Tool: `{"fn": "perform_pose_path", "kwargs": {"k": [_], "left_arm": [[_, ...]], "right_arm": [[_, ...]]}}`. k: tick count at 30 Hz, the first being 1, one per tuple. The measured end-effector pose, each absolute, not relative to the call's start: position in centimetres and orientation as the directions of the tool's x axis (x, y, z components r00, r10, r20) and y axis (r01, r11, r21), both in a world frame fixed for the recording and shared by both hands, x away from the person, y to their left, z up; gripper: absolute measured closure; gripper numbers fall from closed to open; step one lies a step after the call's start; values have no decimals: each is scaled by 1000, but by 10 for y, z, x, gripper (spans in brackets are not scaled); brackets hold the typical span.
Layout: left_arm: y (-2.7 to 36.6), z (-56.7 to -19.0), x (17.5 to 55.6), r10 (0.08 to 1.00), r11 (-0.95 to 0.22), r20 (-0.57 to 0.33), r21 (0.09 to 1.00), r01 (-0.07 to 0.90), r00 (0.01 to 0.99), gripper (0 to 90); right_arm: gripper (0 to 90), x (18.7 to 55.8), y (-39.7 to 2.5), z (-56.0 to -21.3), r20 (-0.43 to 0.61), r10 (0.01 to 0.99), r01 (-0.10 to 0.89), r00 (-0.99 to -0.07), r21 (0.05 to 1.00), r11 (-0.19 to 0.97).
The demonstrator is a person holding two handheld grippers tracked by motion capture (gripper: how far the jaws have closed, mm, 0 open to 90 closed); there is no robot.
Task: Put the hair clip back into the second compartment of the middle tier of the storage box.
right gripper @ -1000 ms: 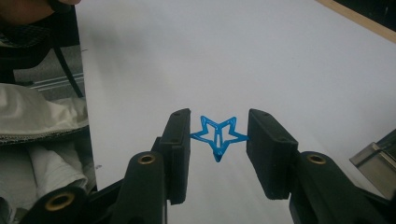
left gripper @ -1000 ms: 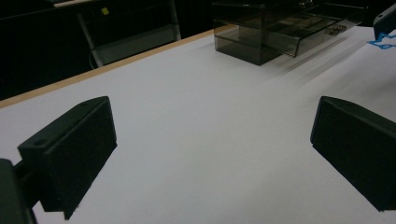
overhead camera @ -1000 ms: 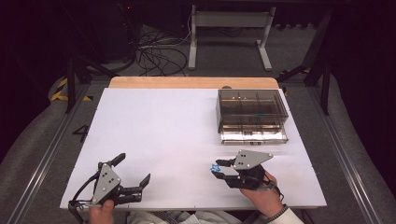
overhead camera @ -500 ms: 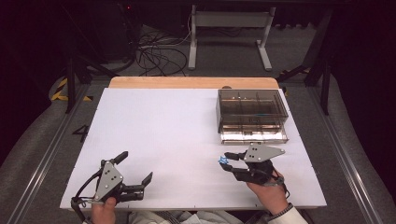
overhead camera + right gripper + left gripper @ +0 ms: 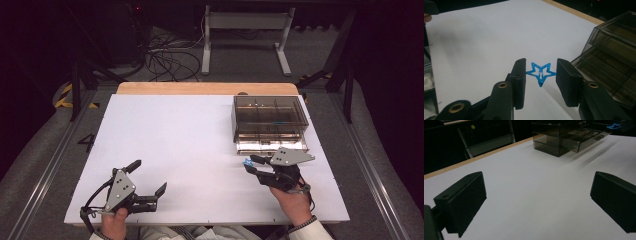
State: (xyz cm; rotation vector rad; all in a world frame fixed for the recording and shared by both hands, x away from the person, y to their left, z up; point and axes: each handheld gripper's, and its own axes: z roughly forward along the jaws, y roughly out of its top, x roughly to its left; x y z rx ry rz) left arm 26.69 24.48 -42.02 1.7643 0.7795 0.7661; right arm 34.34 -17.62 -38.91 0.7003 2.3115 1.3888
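1. High view: my right hand-held gripper is near the front right of the white surface, just in front of the smoky drawer box. It is clamped on a small blue star clip, which is at its tips, a little above the surface. The lowest drawer of the box is pulled out toward me. My left hand-held gripper is at the front left corner, well apart from the box, with its jaws spread and nothing between them.

2. Left gripper view: the two black jaws of my left hand-held gripper stand wide apart over bare white surface. Far ahead I see the drawer box with its open drawer, and the blue star clip is a small spot at the upper right edge.

3. Right gripper view: my right hand-held gripper grasps the blue star clip; two opposite points of the star touch the inner faces of the jaws. The clip hangs above the surface. The drawer box is just beside it on the right, with its open drawer near the right jaw.
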Motion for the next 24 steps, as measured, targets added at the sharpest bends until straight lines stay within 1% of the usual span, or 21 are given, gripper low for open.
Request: {"fn": "perform_pose_path", "kwargs": {"k": [14, 24], "left_arm": [[239, -420, 274, 779, -279, 136, 949, 145, 612, 9], [239, -420, 275, 778, -282, 137, 948, 146, 614, 9]], "right_arm": [[612, 355, -194, -388, -26, 674, 275, -738, 901, 336], [612, 363, -200, -389, -18, 717, 299, -697, 902, 313]]}}
